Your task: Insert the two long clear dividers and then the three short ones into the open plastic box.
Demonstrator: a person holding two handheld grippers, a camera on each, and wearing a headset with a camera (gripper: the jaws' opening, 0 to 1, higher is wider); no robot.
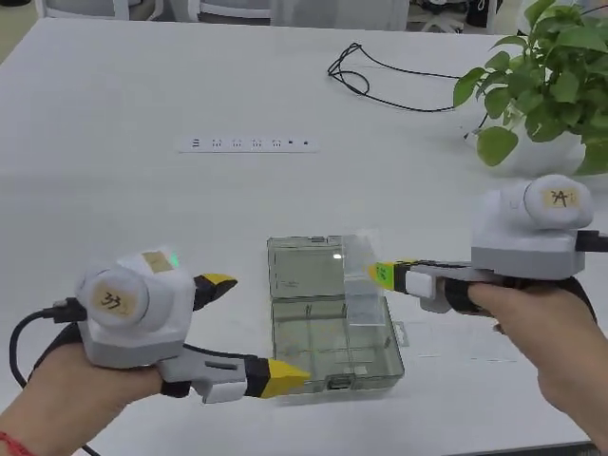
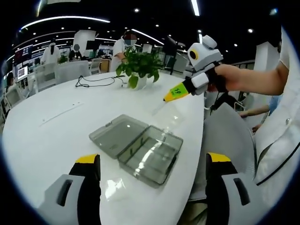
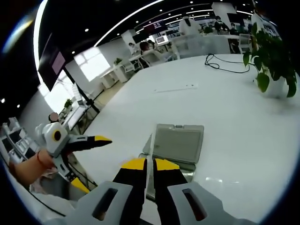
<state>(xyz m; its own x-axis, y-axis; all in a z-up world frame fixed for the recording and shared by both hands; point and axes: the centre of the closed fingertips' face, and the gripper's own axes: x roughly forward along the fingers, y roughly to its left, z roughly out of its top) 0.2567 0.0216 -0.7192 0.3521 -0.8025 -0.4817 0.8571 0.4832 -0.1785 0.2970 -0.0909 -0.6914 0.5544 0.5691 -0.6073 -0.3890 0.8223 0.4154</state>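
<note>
Now my right tongs (image 1: 382, 274) are pinching a clear plastic divider (image 1: 366, 299), left tongs (image 1: 252, 330) spread; lowering it upright into the grey open plastic box (image 1: 304, 337) seems best.

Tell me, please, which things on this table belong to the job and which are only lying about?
For the job:
- open plastic box
- clear divider, held near the box by the right gripper
- left gripper, open beside the box

Only lying about:
- power strip
- black cable
- potted plant
</note>
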